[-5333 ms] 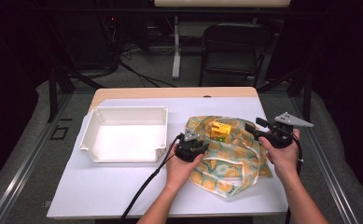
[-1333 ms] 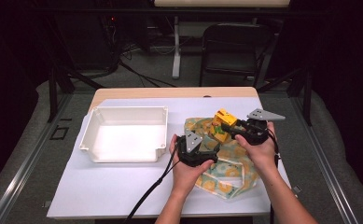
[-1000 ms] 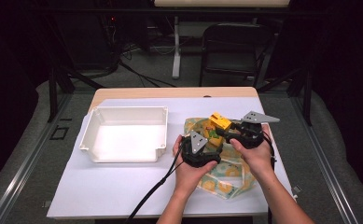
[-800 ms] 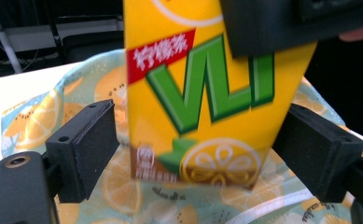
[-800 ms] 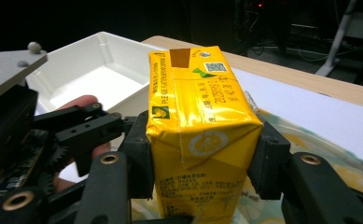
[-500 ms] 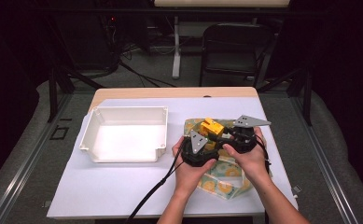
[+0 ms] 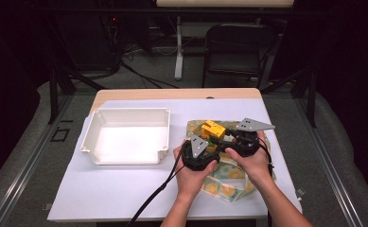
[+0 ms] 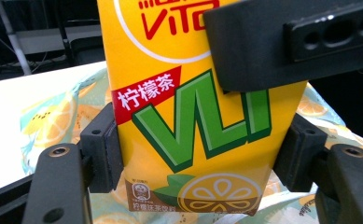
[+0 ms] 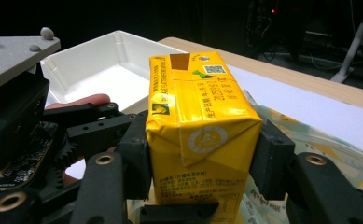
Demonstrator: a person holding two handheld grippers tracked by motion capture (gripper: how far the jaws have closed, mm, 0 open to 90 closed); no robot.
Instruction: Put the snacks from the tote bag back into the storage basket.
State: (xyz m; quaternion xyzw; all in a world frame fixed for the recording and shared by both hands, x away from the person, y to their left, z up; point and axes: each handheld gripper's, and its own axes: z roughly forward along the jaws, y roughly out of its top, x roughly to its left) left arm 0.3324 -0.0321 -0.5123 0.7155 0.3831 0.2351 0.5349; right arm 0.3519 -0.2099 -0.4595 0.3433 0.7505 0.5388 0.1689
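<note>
A yellow lemon-tea carton point(image 7: 213, 128) is held up over a lemon-print bag point(image 7: 225, 178), between both grippers. In the left gripper view the carton point(image 8: 193, 116) fills the gap of my left gripper point(image 8: 200, 158). Those jaws have just been closing, and their pads press on its two sides. A jaw of the other gripper crosses its upper right. In the right gripper view the carton point(image 9: 202, 121) stands end-on in my right gripper point(image 9: 202, 168). Its jaws have just been opening, with the pads still close beside the carton. In the high view the left gripper point(image 7: 209, 140) and right gripper point(image 7: 221, 135) meet at the carton.
A white empty tray point(image 7: 125, 110) sits to the left of the hands on the white table sheet point(image 7: 115, 198); its wall point(image 9: 100, 56) also lies beyond the carton in the right gripper view. A dark chair point(image 7: 238, 42) stands behind the table.
The right hand has carried the carton leftward to the left gripper, and the two hands have come together. The left jaws have drawn in around the carton.
</note>
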